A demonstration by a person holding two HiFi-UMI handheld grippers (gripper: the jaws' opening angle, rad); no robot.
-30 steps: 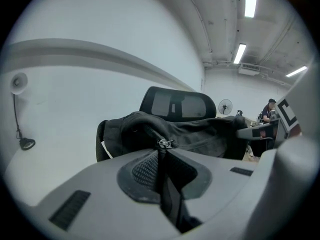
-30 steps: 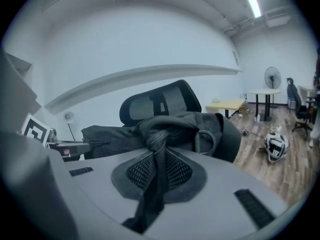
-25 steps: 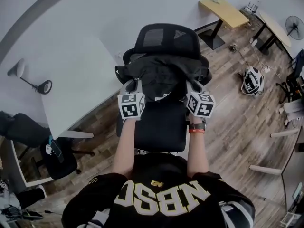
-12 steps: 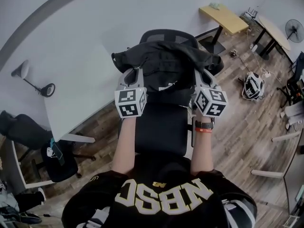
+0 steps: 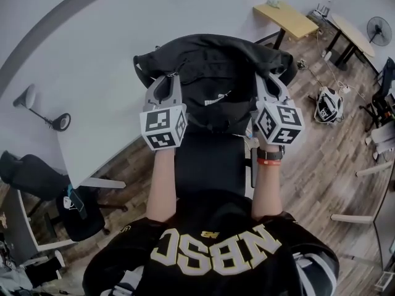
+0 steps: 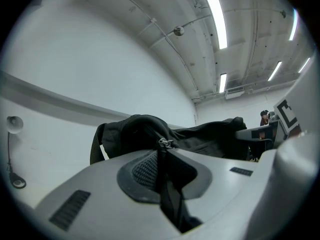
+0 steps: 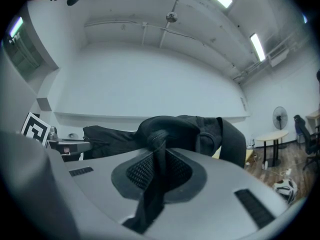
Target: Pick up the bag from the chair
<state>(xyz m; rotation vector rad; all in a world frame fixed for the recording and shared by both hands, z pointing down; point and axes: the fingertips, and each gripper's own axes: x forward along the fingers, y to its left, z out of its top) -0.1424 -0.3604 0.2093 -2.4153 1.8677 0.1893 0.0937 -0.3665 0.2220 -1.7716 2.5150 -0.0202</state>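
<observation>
A black bag (image 5: 213,82) hangs in the air between both grippers, lifted above the black office chair's seat (image 5: 210,162) and covering its backrest in the head view. My left gripper (image 5: 163,88) is shut on the bag's left edge; a black strap with a zipper pull (image 6: 165,143) runs between its jaws. My right gripper (image 5: 270,85) is shut on the bag's right edge, with a fold of black fabric (image 7: 157,149) pinched between its jaws. The bag's body (image 7: 180,129) spreads out beyond the jaws.
A white table (image 5: 74,103) with a desk lamp (image 5: 43,106) stands at the left. Another black chair (image 5: 68,205) is at the lower left. Wooden desks (image 5: 293,17), a fan (image 5: 378,29) and a black-and-white bag (image 5: 327,103) on the floor lie to the right.
Both grippers have risen and spread slightly apart, lifting the bag off the seat until it hangs in front of the backrest.
</observation>
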